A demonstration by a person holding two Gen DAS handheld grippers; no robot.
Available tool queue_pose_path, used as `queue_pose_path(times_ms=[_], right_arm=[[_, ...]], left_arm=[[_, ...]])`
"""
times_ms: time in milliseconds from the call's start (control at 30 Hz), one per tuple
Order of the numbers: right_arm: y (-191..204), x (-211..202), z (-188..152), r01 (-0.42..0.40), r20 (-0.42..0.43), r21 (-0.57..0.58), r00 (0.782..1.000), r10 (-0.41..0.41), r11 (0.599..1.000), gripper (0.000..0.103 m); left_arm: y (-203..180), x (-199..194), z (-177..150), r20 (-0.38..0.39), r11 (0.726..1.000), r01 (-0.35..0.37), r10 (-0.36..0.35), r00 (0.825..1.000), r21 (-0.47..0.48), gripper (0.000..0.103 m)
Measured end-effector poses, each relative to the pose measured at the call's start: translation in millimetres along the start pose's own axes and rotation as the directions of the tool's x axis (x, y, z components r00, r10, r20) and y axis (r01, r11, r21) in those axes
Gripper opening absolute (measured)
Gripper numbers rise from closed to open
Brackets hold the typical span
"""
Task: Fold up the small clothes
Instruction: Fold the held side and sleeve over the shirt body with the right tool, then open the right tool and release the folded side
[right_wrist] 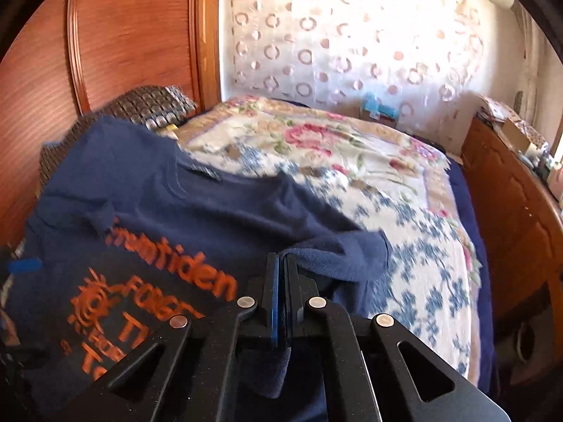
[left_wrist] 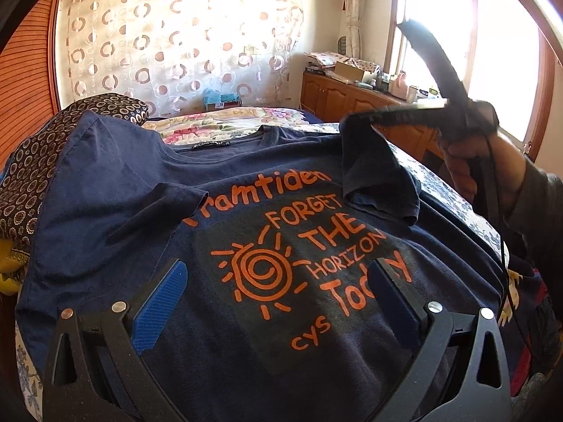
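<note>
A navy T-shirt (left_wrist: 225, 334) with orange print lies front up across the bed. My left gripper (left_wrist: 278, 299) hovers open just above its lower chest, blue pads (left_wrist: 162, 302) spread wide to either side of the sun print, nothing between them. The left sleeve (left_wrist: 155, 207) is folded in over the chest. A hand holds my right gripper (left_wrist: 355, 119) at the upper right. It is shut on the right sleeve (left_wrist: 376, 172), lifting it off the bed. In the right wrist view, the right gripper (right_wrist: 281, 263) has navy sleeve cloth (right_wrist: 337, 249) pinched between its jaws.
A floral blanket (right_wrist: 352, 161) covers the bed beyond the shirt. A dark patterned pillow (left_wrist: 31, 161) lies at the left against a wooden headboard (right_wrist: 133, 35). A cluttered wooden cabinet (left_wrist: 352, 95) stands along the right below a bright window (left_wrist: 492, 52).
</note>
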State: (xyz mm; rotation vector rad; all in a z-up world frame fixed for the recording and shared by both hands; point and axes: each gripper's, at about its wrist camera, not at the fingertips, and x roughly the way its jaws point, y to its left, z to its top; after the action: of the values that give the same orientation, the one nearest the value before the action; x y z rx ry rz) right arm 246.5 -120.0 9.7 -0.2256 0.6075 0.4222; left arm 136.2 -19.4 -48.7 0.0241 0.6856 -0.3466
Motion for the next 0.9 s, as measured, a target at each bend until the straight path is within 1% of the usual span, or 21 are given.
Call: queue_pose_path(times_ms=[133, 167, 200, 233, 267, 300, 333, 367, 400, 433, 500, 567, 633, 733, 767, 900], right_arm=[[5.4, 4.9, 19.1, -0.054, 0.025, 0.013, 0.998, 0.054, 0.998, 0.002], [12.3, 8.9, 28.1, -0.095, 0.025, 0.017, 0.995, 0.095, 0.995, 0.002], [12.3, 8.9, 28.1, -0.095, 0.025, 0.017, 0.995, 0.095, 0.995, 0.002], [19.4, 8.5, 31.9, -0.120, 0.042, 0.019, 0.992, 0.119, 0.993, 0.002], [19.4, 8.5, 31.9, -0.120, 0.042, 0.019, 0.992, 0.119, 0.993, 0.004], [21.8, 8.7, 34.1, -0.141, 0.053, 0.018, 0.989, 0.140, 0.990, 0.008], [22.9, 11.2, 37.2, -0.168, 0.060, 0.026, 0.984, 0.166, 0.986, 0.024], [22.9, 11.2, 37.2, -0.168, 0.060, 0.026, 0.984, 0.166, 0.986, 0.040], [20.8, 11.3, 36.5, -0.185, 0.067, 0.035, 0.981, 0.182, 0.982, 0.045], [15.9, 10.9, 34.4, -0.186, 0.073, 0.043, 0.981, 0.182, 0.982, 0.047], [7.3, 10.4, 29.1, -0.146, 0.067, 0.052, 0.987, 0.143, 0.988, 0.048], [-0.8, 10.9, 21.0, -0.094, 0.043, 0.051, 0.995, 0.092, 0.994, 0.048], [-8.2, 11.7, 12.5, -0.059, 0.017, 0.044, 0.998, 0.058, 0.997, 0.048], [-23.1, 11.6, -11.5, 0.020, -0.038, 0.044, 0.999, -0.019, 0.999, 0.048], [-27.7, 10.0, -22.8, 0.036, -0.052, 0.051, 0.998, -0.034, 0.998, 0.048], [-37.7, -6.0, -68.7, 0.011, -0.064, 0.073, 0.998, -0.006, 0.997, 0.048]], left_arm=[[1.3, 1.7, -1.4, -0.003, 1.000, 0.000, 0.000, 1.000, -0.004, 0.103], [2.0, 2.2, -1.9, -0.005, 1.000, 0.000, 0.000, 1.000, -0.006, 0.103], [2.7, 3.2, -2.3, -0.007, 1.000, -0.001, 0.001, 1.000, -0.007, 0.102], [3.5, 4.0, -2.3, -0.010, 1.000, -0.001, 0.001, 1.000, -0.009, 0.102], [3.9, 4.7, -2.9, -0.012, 1.000, -0.001, 0.001, 1.000, -0.010, 0.103], [4.3, 5.4, -3.6, -0.016, 1.000, -0.001, 0.001, 1.000, -0.011, 0.103], [4.6, 5.7, -4.1, -0.017, 1.000, -0.001, 0.000, 1.000, -0.011, 0.102], [4.7, 6.1, -4.3, -0.019, 1.000, -0.001, 0.001, 1.000, -0.012, 0.103], [5.0, 6.3, -4.7, -0.021, 1.000, -0.001, 0.000, 1.000, -0.013, 0.103], [5.4, 5.8, -4.8, -0.021, 1.000, 0.001, -0.001, 1.000, -0.014, 0.103], [6.8, 5.4, -5.2, -0.021, 1.000, 0.003, -0.004, 1.000, -0.019, 0.102], [7.2, 6.1, -5.6, -0.022, 1.000, 0.004, -0.004, 1.000, -0.022, 0.102], [6.6, 6.2, -5.1, -0.025, 1.000, 0.004, -0.005, 1.000, -0.023, 0.103], [3.9, 5.4, -2.6, -0.023, 1.000, 0.004, -0.004, 1.000, -0.011, 0.102], [3.0, 4.7, -1.0, -0.021, 1.000, 0.005, -0.005, 1.000, -0.007, 0.102], [1.6, 5.7, 5.0, -0.019, 1.000, 0.023, -0.023, 1.000, -0.008, 0.102]])
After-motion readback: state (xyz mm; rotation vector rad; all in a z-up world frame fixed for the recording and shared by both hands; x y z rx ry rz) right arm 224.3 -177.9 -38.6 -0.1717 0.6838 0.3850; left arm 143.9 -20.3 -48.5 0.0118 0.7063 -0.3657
